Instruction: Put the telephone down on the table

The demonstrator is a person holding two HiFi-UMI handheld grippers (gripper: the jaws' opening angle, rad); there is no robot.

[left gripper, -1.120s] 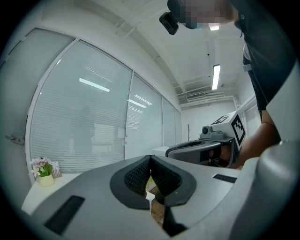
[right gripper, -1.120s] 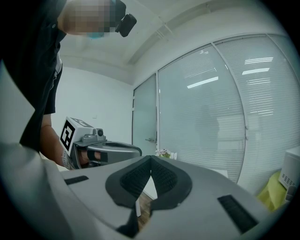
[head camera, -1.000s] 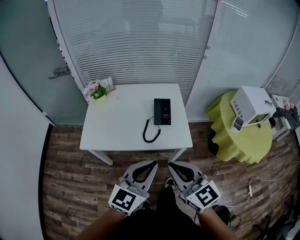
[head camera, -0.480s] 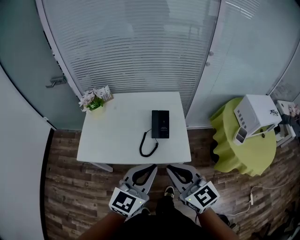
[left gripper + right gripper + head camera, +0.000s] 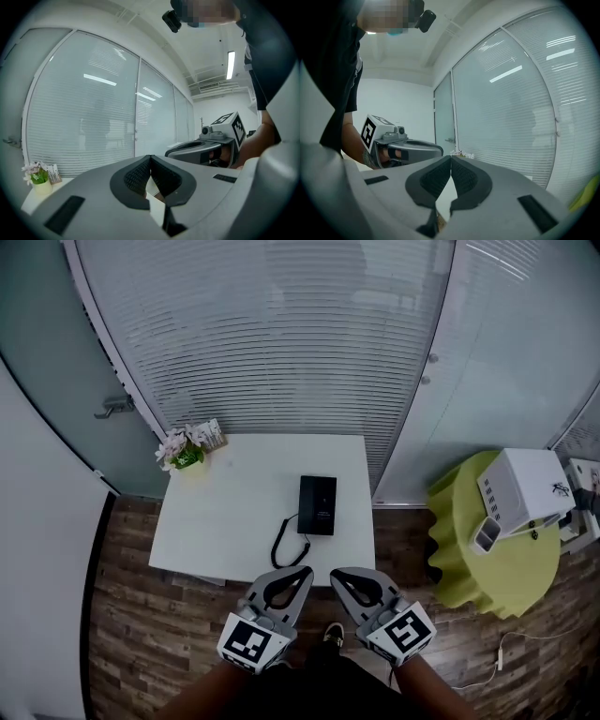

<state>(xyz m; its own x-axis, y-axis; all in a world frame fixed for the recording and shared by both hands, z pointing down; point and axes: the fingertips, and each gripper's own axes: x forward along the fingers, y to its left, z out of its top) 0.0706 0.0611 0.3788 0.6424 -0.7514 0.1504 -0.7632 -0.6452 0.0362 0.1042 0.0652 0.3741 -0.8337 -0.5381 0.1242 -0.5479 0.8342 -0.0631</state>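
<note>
1. Standing at the near edge of the white table (image 5: pixel 234 521), you hold both tools low and roughly level, short of the tabletop.
2. Your left gripper (image 5: pixel 306 570) is clenched on nothing: its own view shows the two dark pads pressed together with no object between them. Your right gripper (image 5: pixel 336 572) reads the same, with pads meeting and nothing held.
3. The telephone (image 5: pixel 318 505) lies flat on the table, right of centre. Its coiled cord (image 5: pixel 284 542) loops toward the near edge.
4. From the head view the telephone is too small to tell whether a handset sits on a base or it is a single black slab.
5. A small flower pot (image 5: pixel 184 451) stands at the far left corner, well apart from the telephone.
6. You appear to be at the approach step, since neither tool has reached the telephone yet.
7. Next, you probably need to part the jaws of one gripper before reaching in. Come over the near edge clear of the cord and close across the narrow width of the black body.
</note>
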